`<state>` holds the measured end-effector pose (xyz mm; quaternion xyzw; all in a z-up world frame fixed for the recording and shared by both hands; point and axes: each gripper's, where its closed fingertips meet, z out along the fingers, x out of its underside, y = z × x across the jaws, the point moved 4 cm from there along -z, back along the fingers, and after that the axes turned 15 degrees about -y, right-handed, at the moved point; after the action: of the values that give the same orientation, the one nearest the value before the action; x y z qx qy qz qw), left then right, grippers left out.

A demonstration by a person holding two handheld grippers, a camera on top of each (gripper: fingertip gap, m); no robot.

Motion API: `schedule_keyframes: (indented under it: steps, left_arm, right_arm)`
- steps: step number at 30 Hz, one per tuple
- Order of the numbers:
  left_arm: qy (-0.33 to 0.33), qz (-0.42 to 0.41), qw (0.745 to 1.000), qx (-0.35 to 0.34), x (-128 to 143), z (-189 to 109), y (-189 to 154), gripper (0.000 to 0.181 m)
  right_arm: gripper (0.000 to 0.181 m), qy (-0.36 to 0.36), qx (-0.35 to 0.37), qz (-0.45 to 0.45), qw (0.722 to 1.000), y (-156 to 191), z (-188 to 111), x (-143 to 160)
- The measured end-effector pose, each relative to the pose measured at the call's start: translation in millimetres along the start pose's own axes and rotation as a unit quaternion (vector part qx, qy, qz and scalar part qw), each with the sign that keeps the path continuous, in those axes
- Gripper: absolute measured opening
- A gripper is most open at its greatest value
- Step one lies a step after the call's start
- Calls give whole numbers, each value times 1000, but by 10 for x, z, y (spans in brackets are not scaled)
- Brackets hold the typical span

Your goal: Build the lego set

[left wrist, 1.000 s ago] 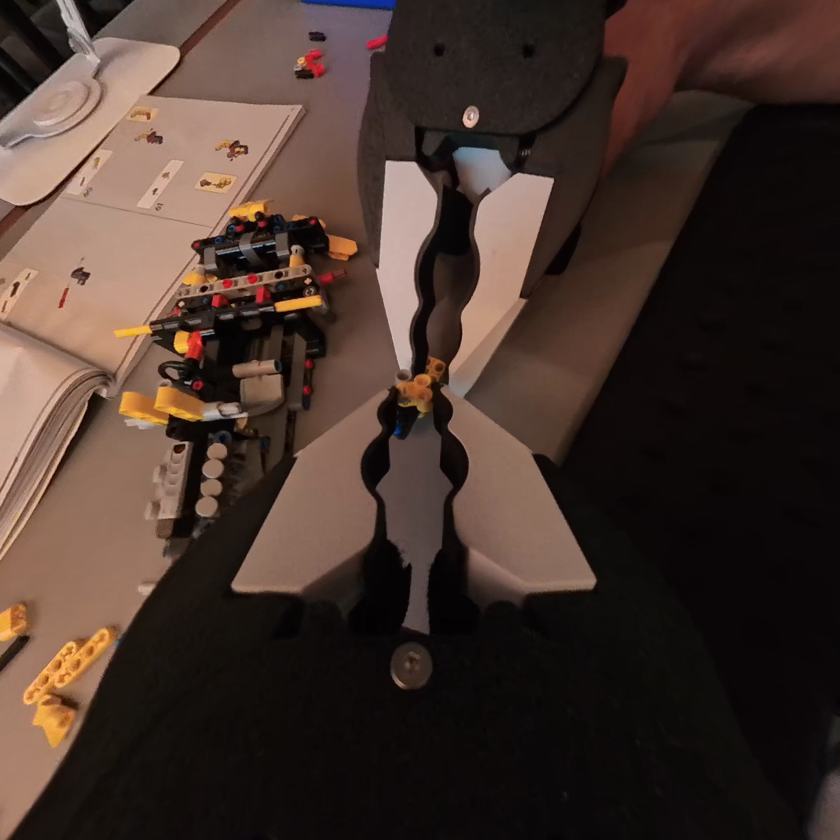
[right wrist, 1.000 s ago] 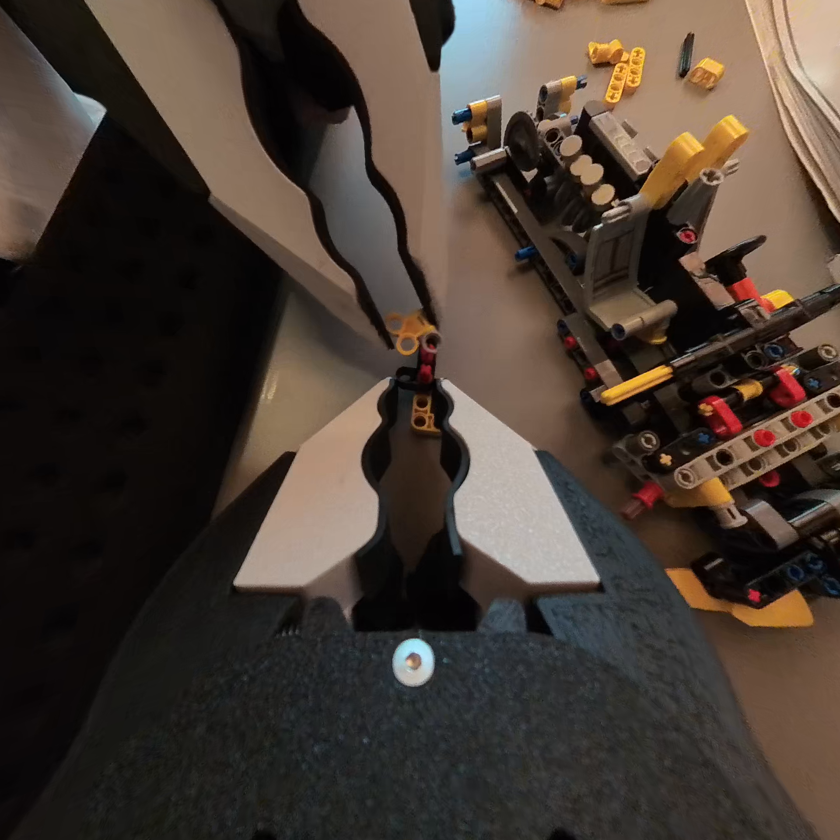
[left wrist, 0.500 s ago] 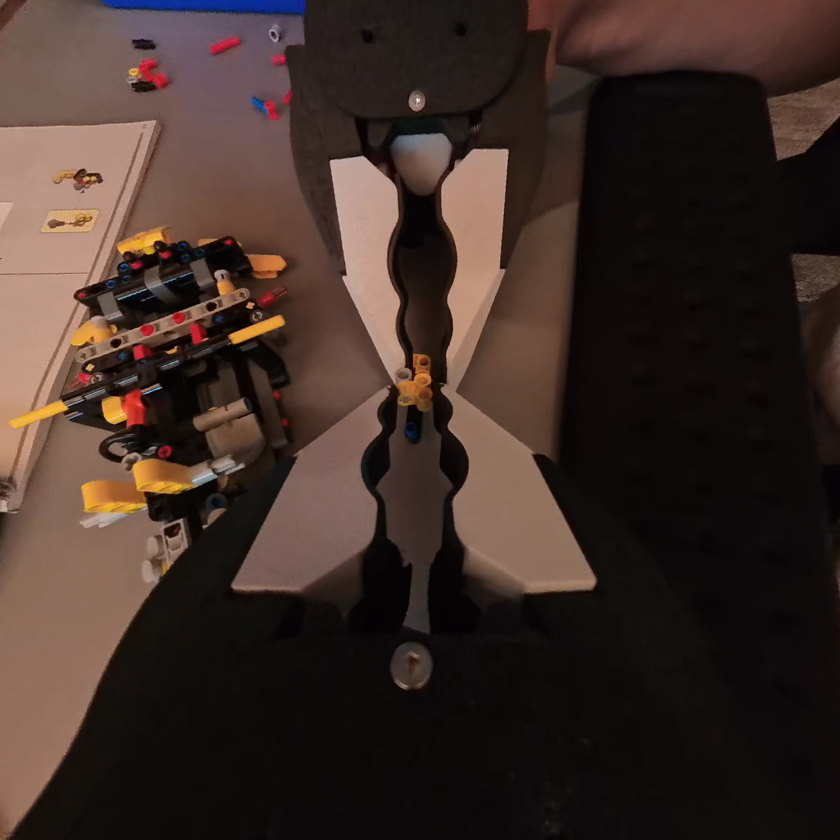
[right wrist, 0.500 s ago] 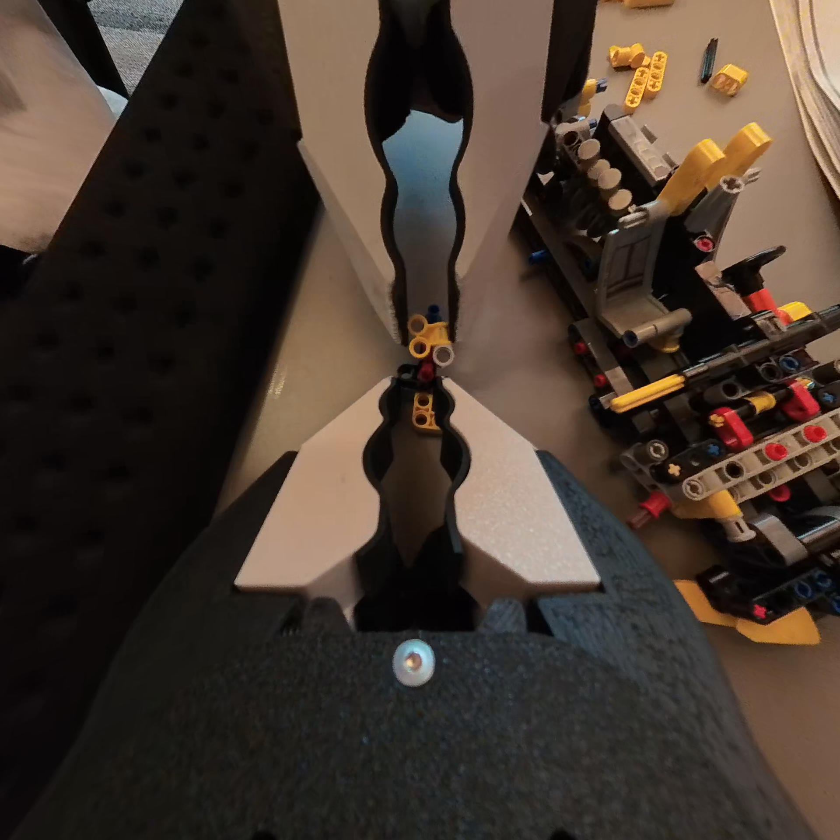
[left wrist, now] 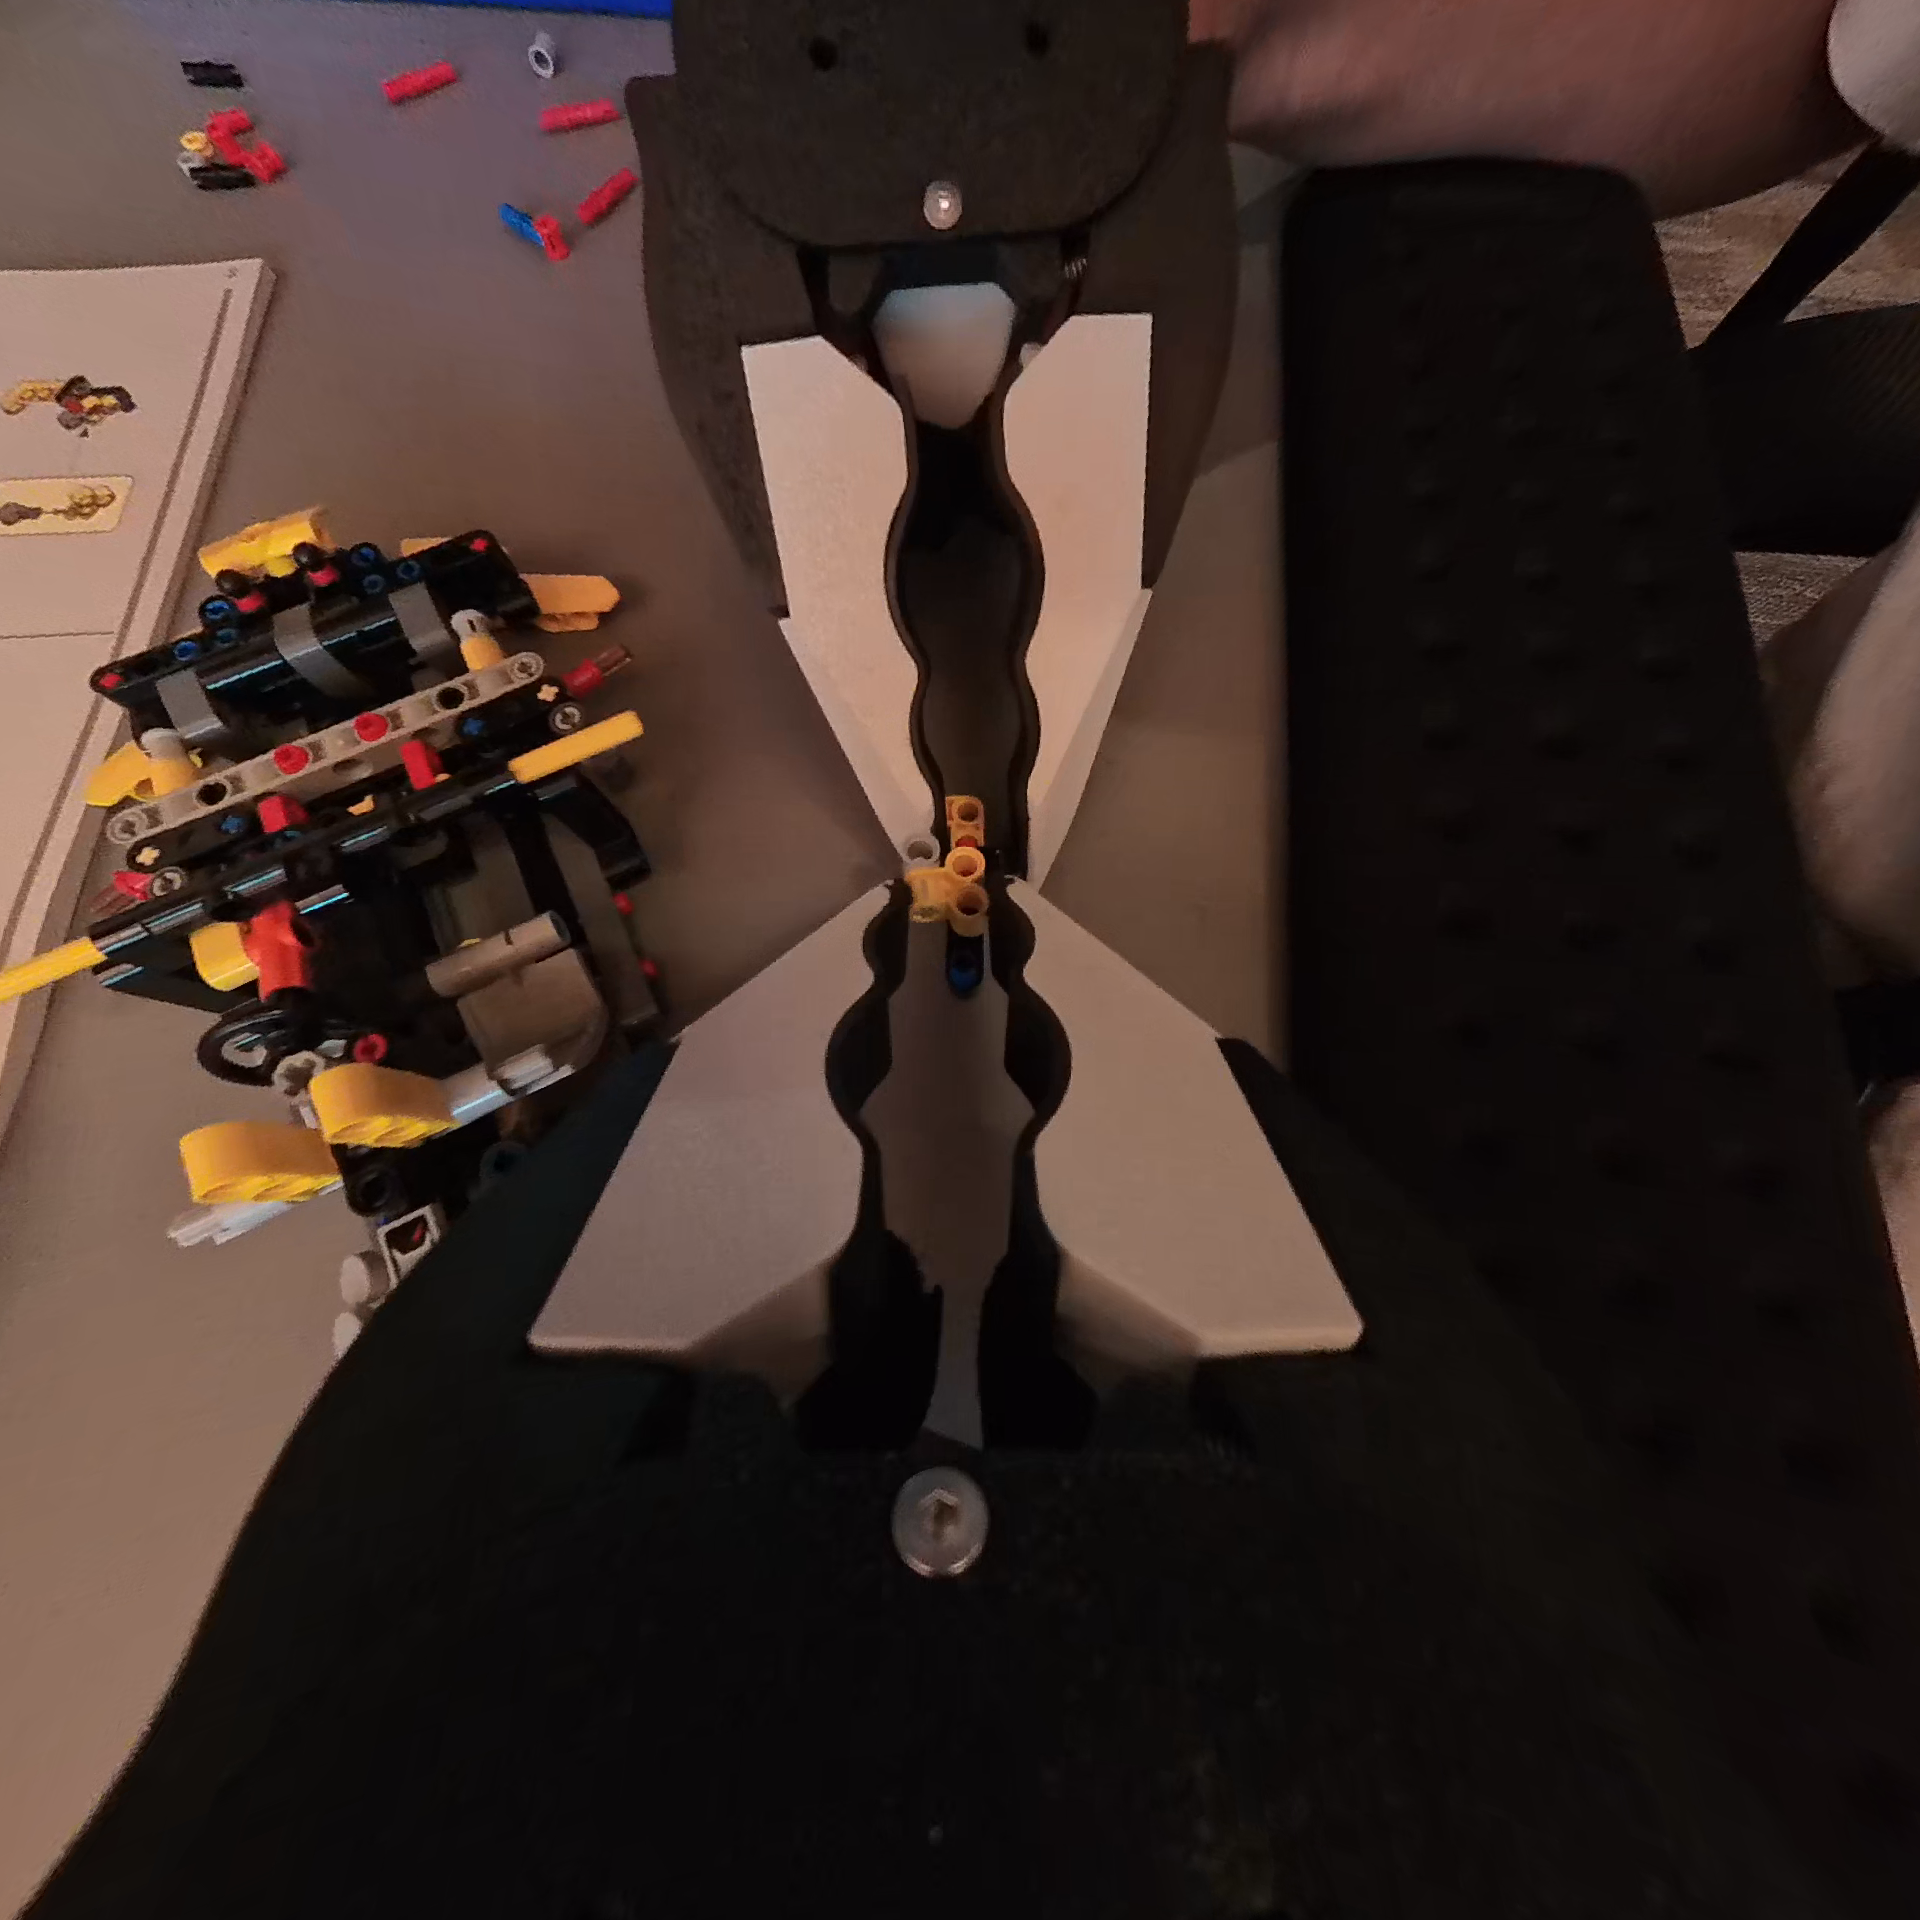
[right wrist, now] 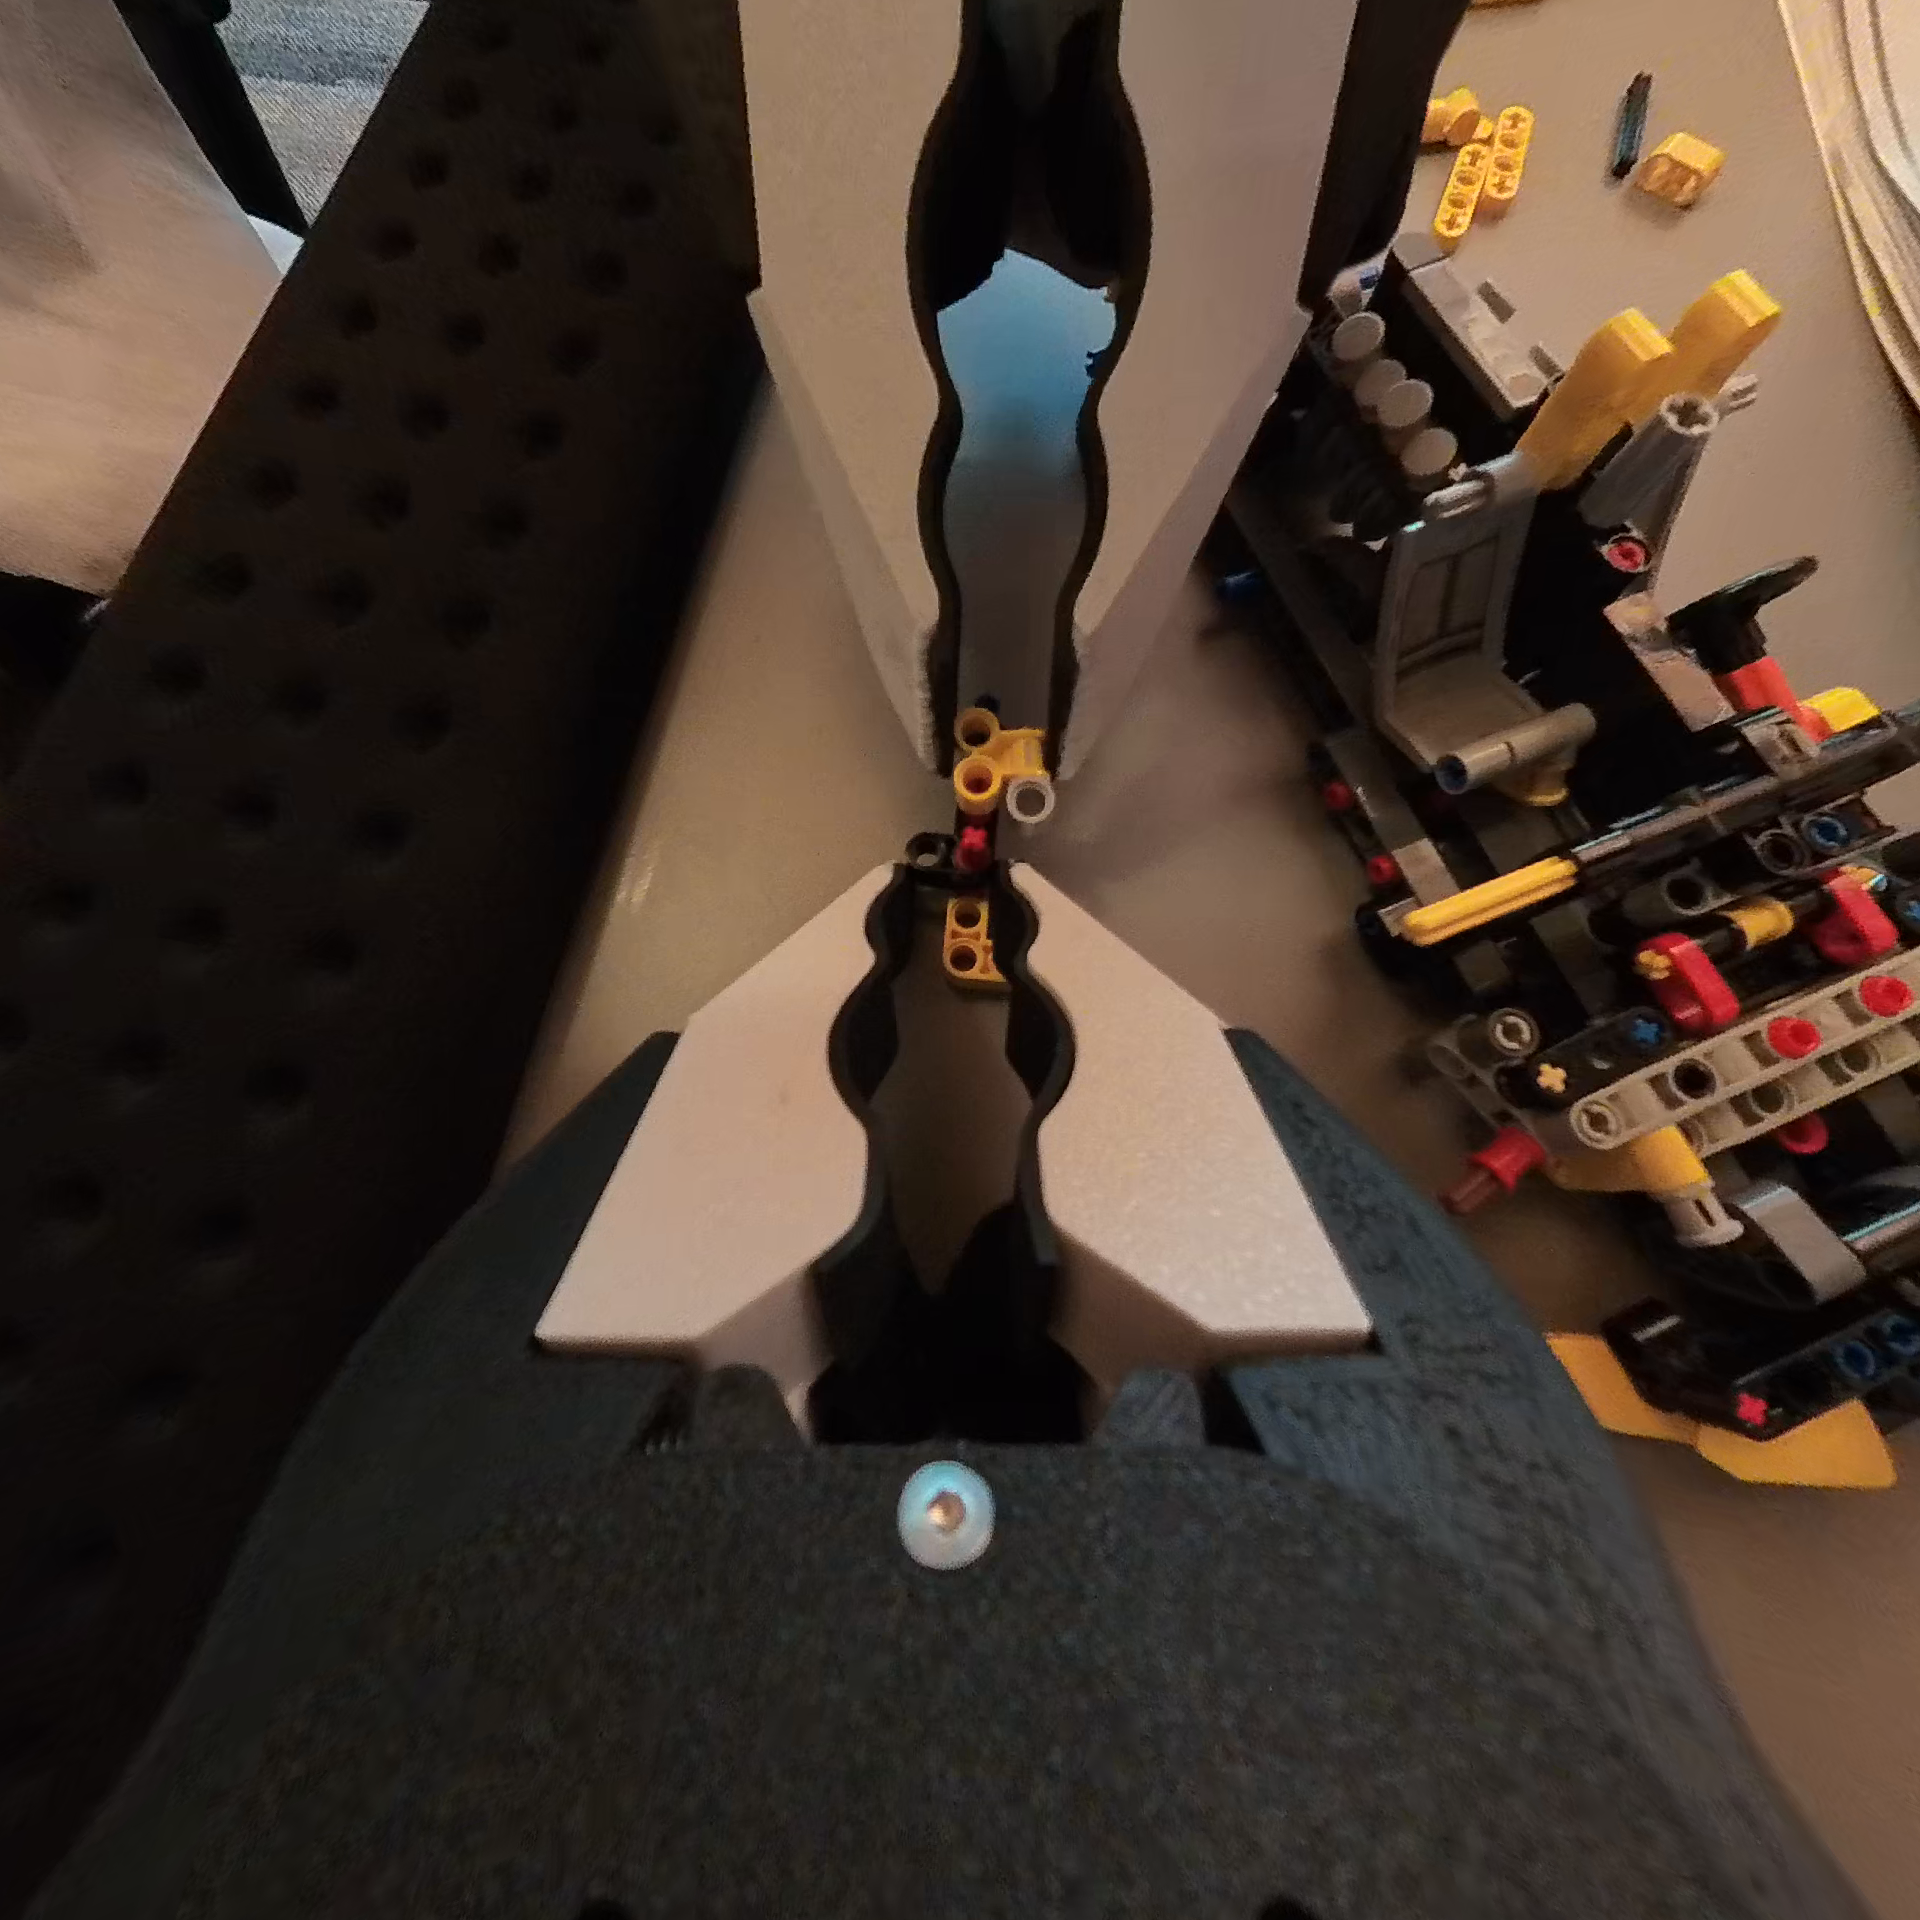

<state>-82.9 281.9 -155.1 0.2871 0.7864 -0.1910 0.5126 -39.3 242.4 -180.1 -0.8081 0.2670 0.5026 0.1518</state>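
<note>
My left gripper (left wrist: 951, 902) is shut on a yellow connector (left wrist: 948, 891) that carries a grey pin (left wrist: 921, 850) and a blue pin (left wrist: 964, 971). My right gripper (right wrist: 954, 881) is shut on a small yellow beam (right wrist: 971, 943) with a red pin (right wrist: 972, 840) sticking forward. The two grippers face each other tip to tip above the table. The red pin points at a hole of the connector (right wrist: 982, 767); I cannot tell if it is in. The half-built black, grey and yellow model (left wrist: 364, 831) lies to the left; it also shows in the right wrist view (right wrist: 1662, 831).
The open instruction booklet (left wrist: 94, 488) lies beyond the model. Loose red and blue pins (left wrist: 561, 208) lie at the far side and yellow beams (right wrist: 1486, 156) near the booklet's edge. A black perforated panel (left wrist: 1507, 831) runs along the table's other side. A hand (left wrist: 1455, 83) holds the right gripper. The tips of both grippers are at nearly the same place.
Both grippers have swung from a slanted meeting into a straight tip-to-tip line. The held pieces have kept close; in the last half second little has moved.
</note>
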Motion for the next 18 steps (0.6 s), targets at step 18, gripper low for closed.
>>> schedule_keyframes:
  steps: [18]
  left_arm:
    - [81, 62, 994, 44, -26, 18, 2, 16]
  right_arm:
    - [15, 0, -4, 1, 1000, 8, 10, 0]
